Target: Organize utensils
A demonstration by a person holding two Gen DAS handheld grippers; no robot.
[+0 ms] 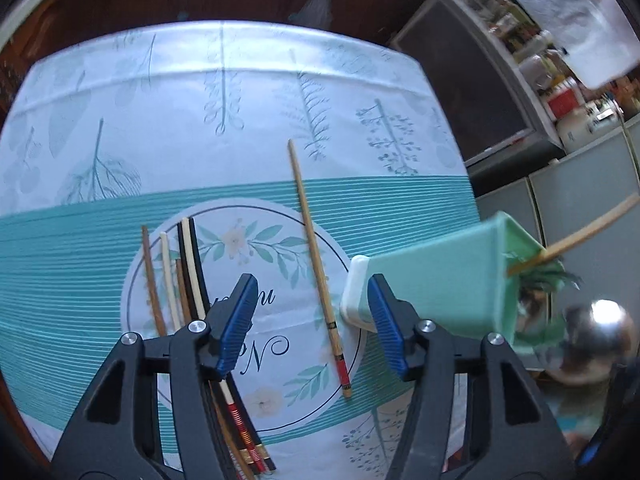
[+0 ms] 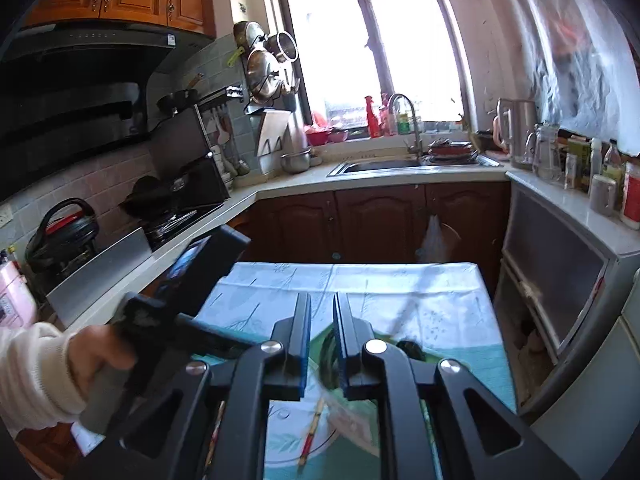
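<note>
The left gripper [image 1: 312, 320] hangs low over the table with its blue-padded jaws spread wide and nothing between them. Just under its left finger lies a bundle of chopsticks [image 1: 186, 276], side by side on the patterned tablecloth [image 1: 240, 92]. A single chopstick [image 1: 316, 256] lies apart from them, between the pads in the left wrist view, its red-banded end nearest the camera. Just beside the right finger, a green utensil holder [image 1: 440, 280] with a white base is tilted over toward the table's right edge, and a blurred chopstick [image 1: 576, 240] sticks out of its open mouth.

The right gripper [image 2: 322, 340] is higher up, its jaws drawn almost together with a narrow gap; whether anything is pinched there cannot be told because of blur. Beyond the table stand dark wooden cabinets [image 2: 380, 220], a sink [image 2: 384, 166] and a bright window [image 2: 372, 40].
</note>
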